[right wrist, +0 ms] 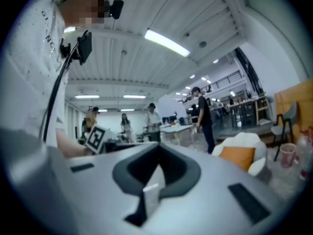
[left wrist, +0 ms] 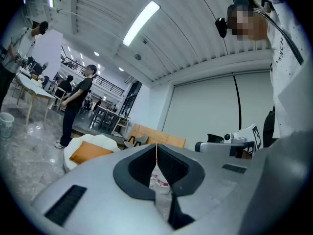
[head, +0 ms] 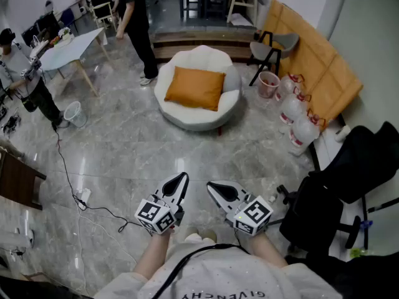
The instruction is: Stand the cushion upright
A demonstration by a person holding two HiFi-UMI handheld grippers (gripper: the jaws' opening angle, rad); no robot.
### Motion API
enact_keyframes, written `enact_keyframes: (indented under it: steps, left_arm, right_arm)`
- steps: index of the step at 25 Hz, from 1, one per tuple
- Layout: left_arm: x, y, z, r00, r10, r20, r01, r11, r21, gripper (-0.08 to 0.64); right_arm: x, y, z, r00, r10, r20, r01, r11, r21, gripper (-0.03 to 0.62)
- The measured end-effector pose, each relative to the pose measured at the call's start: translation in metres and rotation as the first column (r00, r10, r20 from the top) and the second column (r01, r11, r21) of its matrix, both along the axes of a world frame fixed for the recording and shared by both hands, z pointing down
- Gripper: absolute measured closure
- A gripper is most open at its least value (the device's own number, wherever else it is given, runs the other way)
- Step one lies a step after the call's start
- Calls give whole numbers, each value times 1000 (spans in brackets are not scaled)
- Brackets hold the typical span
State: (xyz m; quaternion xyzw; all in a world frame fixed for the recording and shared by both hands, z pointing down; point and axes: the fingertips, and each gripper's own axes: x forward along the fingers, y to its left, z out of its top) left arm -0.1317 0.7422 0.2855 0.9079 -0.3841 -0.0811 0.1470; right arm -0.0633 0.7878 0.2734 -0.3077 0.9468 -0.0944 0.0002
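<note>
orange cushion (head: 195, 88) flat on white chair (head: 231, 102), both grippers closed, empty

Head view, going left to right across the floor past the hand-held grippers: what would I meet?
White wastebasket → round white chair with the orange cushion lying on it → pink bucket → large water bottles → black office chair.
</note>
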Motion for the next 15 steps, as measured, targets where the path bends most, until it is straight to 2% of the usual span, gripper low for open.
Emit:
enact_keyframes:
  steps: [9,15]
  left_arm:
    - [46,-11,11,999,36,-28,-36,999,9,526]
    - [62,-21,22,999,29,-25,-29,1000,-5,526]
  right_arm:
    - [23,-7,4,1000,-9,-22,9,1000,0,575]
    - [38,-17,15,998,-19,-53,18,1000,-10,575]
